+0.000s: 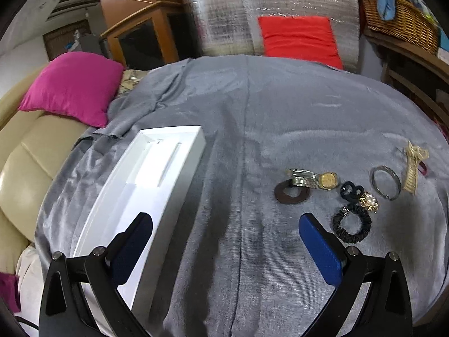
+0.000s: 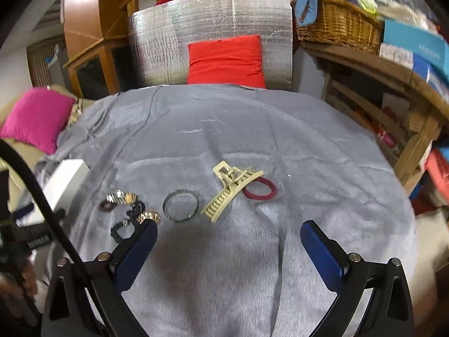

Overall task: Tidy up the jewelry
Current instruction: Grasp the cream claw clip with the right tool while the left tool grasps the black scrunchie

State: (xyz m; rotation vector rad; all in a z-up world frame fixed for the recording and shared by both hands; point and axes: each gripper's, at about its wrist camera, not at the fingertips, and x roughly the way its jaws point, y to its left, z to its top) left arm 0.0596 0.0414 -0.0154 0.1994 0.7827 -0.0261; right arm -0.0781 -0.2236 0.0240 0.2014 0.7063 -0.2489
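Observation:
On the grey cloth (image 1: 252,118) lie a gold watch (image 1: 325,181), a brown ring (image 1: 291,193), a black scrunchie (image 1: 352,226), a silver bangle (image 1: 385,182) and a cream claw clip (image 1: 412,168). A white tray (image 1: 157,185) lies to the left, empty. My left gripper (image 1: 224,224) is open, with its left finger over the tray's edge. In the right wrist view the claw clip (image 2: 230,191), a dark red band (image 2: 261,189), the bangle (image 2: 181,205) and the watch (image 2: 120,198) lie ahead of my open, empty right gripper (image 2: 228,233).
A pink cushion (image 1: 73,87) and a beige sofa (image 1: 19,168) are at the left. A red cushion (image 1: 300,39) leans on a foil-covered panel (image 1: 230,14) at the back. A wicker basket (image 2: 339,25) sits on wooden shelving (image 2: 393,90) at the right.

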